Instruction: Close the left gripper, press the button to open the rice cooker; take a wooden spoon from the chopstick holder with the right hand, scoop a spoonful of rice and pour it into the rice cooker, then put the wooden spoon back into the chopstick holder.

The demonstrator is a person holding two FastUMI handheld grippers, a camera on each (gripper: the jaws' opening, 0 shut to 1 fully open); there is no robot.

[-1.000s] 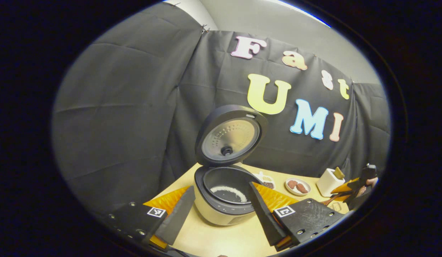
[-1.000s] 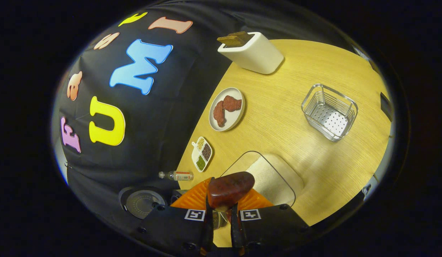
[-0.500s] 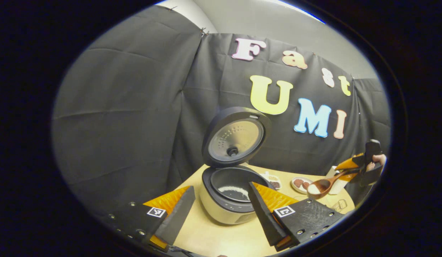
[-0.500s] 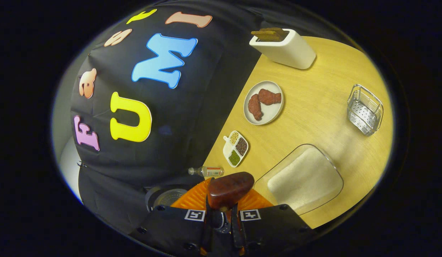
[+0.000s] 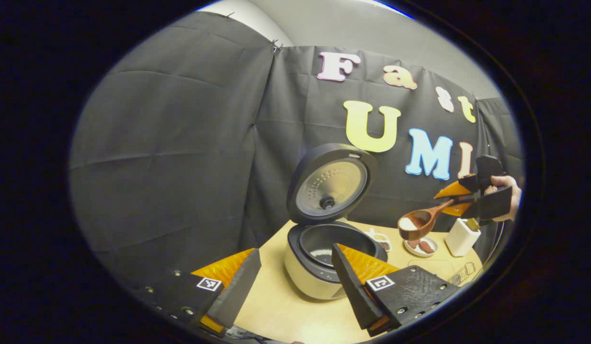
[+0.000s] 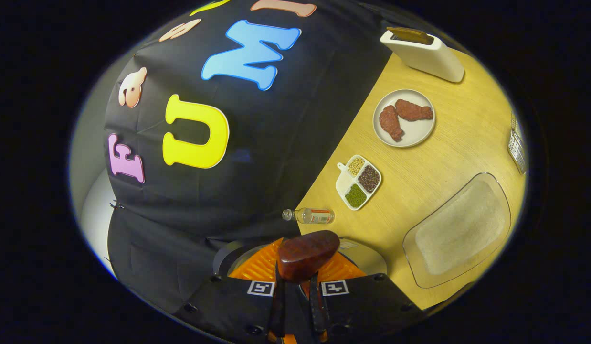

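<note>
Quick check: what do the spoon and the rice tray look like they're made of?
Spoon: wood, by its reddish-brown grain and the glossy sheen on its back, likely lacquered. Rice tray: clear glass or plastic; I can't tell which. The table's grain shows through its rim.

A recording booth is serving as a mock kitchen: black cloth (image 5: 171, 157) is hanging as walls, and a wooden bench (image 6: 434, 157) is carrying a rice cooker (image 5: 324, 267), a plate (image 6: 404, 118) and a seasoning tray (image 6: 358, 181).
</note>
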